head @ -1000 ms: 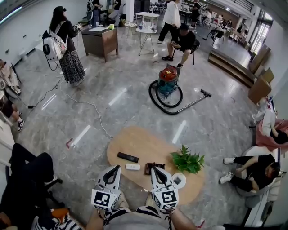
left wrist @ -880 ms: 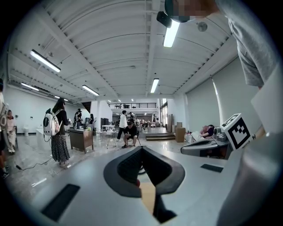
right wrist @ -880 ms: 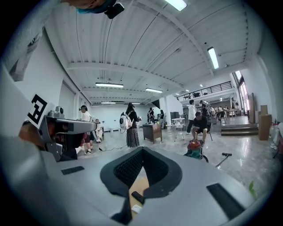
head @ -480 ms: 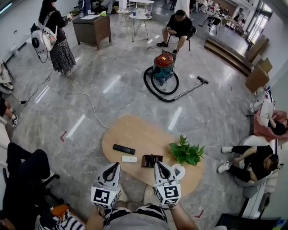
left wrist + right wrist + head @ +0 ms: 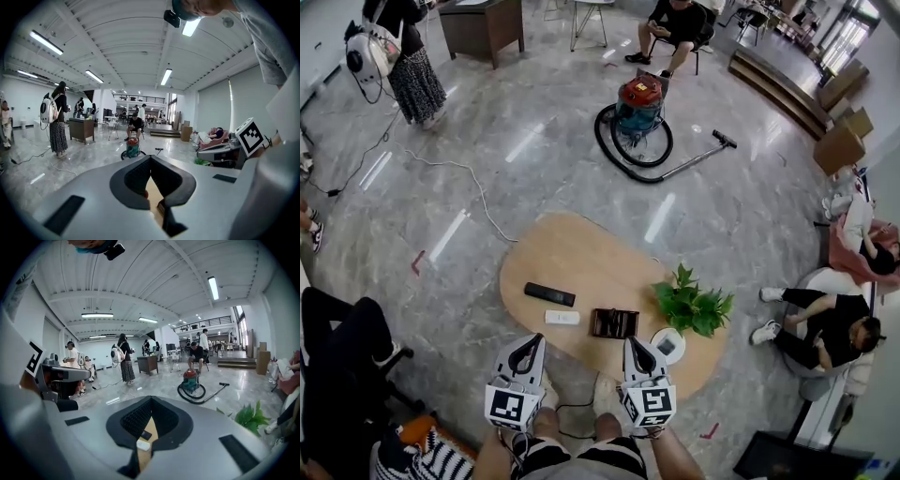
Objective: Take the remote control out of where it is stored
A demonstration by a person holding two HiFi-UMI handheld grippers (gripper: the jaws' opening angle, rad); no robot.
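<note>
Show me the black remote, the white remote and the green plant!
black remote (image 5: 549, 294): head view, middle of its body.
white remote (image 5: 562, 318): head view, middle of its top.
green plant (image 5: 692, 306): head view, on its leaves.

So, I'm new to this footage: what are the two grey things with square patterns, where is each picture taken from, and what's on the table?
A person holds two hand-held grippers, each with a marker cube: the left gripper and the right gripper. The overhead picture comes from a camera on the person's head, looking down. The other two come from cameras riding on each gripper, looking along its jaws. Both pairs of jaws are together and hold nothing. On the oval wooden table lie a black remote, a white remote, a dark box, a green plant and a white round dish.
</note>
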